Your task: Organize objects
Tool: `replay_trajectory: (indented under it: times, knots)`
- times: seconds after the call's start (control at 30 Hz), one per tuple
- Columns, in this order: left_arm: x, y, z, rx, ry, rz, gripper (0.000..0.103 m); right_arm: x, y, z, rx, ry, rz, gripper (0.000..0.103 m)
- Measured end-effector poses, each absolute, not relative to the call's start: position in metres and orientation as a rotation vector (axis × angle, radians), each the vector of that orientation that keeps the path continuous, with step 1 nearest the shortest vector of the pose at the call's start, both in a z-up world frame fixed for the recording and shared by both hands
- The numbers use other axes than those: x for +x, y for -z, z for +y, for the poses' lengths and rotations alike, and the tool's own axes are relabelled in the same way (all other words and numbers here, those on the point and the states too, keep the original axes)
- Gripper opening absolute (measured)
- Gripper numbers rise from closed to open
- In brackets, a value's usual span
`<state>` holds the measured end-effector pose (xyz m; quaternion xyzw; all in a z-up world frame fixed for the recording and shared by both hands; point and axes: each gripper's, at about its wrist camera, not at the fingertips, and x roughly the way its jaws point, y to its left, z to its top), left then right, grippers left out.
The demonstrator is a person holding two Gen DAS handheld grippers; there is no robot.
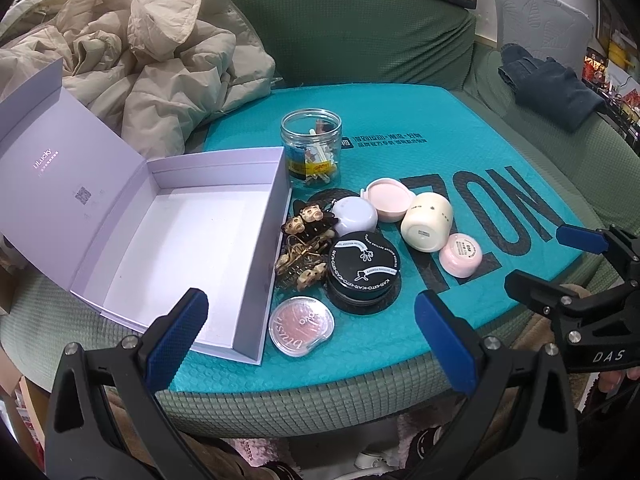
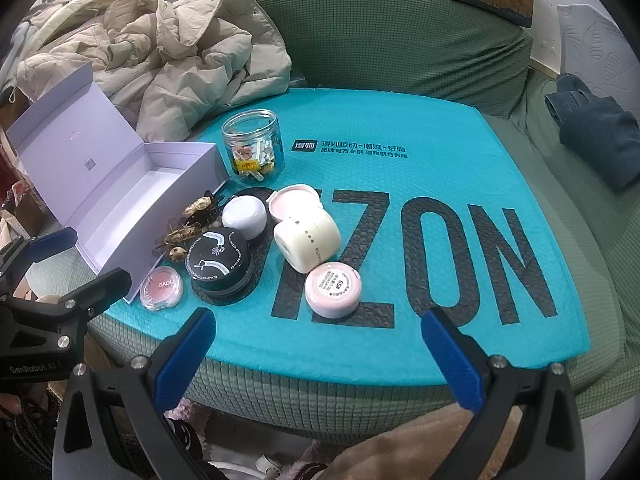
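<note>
**Both grippers spread, cosmetics heaped beside open box**

Left gripper (image 1: pixel 310 330): jaws wide apart, nothing between them, hanging over the near edge of the teal mat (image 1: pixel 472 152). Right gripper (image 2: pixel 320 350): likewise spread and bare, over the same edge, further right.

Just ahead of the left gripper: blush compact (image 1: pixel 302 327), clear-lidded, touching the near corner of the lilac box (image 1: pixel 256 248). Box open, lid (image 1: pixel 52 160) tipped back to the left, inside bare. Behind the compact: black jar (image 1: pixel 364 266) with white lettering on its lid. Left of the jar, against the box wall: hair clips (image 1: pixel 304 240), brown and tangled, with small bear shapes.

Beyond the black jar: white jar (image 1: pixel 355 214), then pink case (image 1: pixel 386 199) lying open. Right of these: cream pot (image 1: pixel 426 222) tipped on its side, base toward the camera, touching small pink jar (image 1: pixel 460 255).

Further back, near the box's far corner: glass jar (image 1: pixel 312 148), lidless, upright, holding small mixed bits.

All on the mat, spread over a green sofa (image 1: pixel 360 44). Beige coat (image 1: pixel 152 68) crumpled behind the box; dark cloth (image 1: pixel 554 88) on the right armrest.
</note>
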<state>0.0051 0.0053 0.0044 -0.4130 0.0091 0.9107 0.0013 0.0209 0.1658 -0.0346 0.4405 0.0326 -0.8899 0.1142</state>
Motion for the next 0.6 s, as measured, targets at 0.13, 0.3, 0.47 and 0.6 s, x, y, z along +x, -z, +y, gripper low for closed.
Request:
replay_trajectory:
  times: [0.13,0.3,0.47,0.6]
  knots:
    - [0.0055,-0.0038,0.0061,-1.298,-2.856,0.026,0.103,0.0211,0.0346,0.166,1.291,2.609,0.096,0.103]
    - [0.006,-0.0035,0.0072,-1.298,-2.85,0.021,0.103,0.0215,0.0346,0.1662,1.292,2.608,0.096,0.103]
    - [0.0062,-0.0036,0.008,-1.297,-2.847,0.019,0.103,0.0217,0.0346,0.1664,1.29,2.608,0.096,0.103]
    - [0.0061,-0.0041,0.0094,-1.297,-2.828,0.032,0.103,0.022,0.0346,0.1666,1.291,2.608,0.095,0.103]
